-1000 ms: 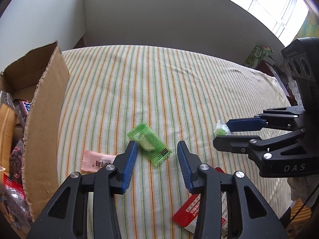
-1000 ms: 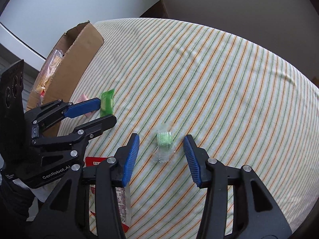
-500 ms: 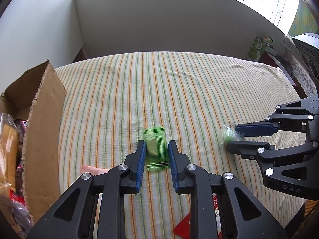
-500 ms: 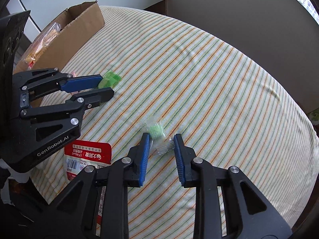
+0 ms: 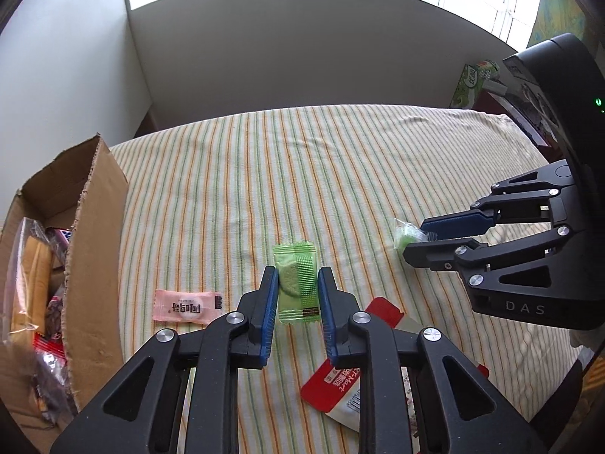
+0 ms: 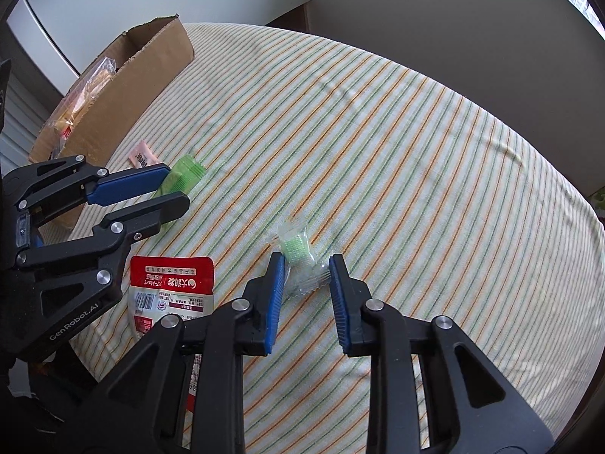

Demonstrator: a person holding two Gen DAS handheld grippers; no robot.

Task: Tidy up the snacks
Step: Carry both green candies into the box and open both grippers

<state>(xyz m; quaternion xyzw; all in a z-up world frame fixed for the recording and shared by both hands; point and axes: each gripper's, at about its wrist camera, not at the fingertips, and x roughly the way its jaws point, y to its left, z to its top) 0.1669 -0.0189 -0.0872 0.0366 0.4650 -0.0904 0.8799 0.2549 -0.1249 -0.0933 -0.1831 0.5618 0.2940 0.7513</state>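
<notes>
Left gripper [image 5: 297, 276] angled down, jaws clamping green snack packet [image 5: 295, 282], apparently lifted

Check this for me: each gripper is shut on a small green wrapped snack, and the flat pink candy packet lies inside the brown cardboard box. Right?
Not quite. The flat pink candy packet lies on the striped tablecloth beside the brown cardboard box, not inside it; the left wrist view shows this. The left gripper and the right gripper are each shut on a green snack, as you said.
</notes>
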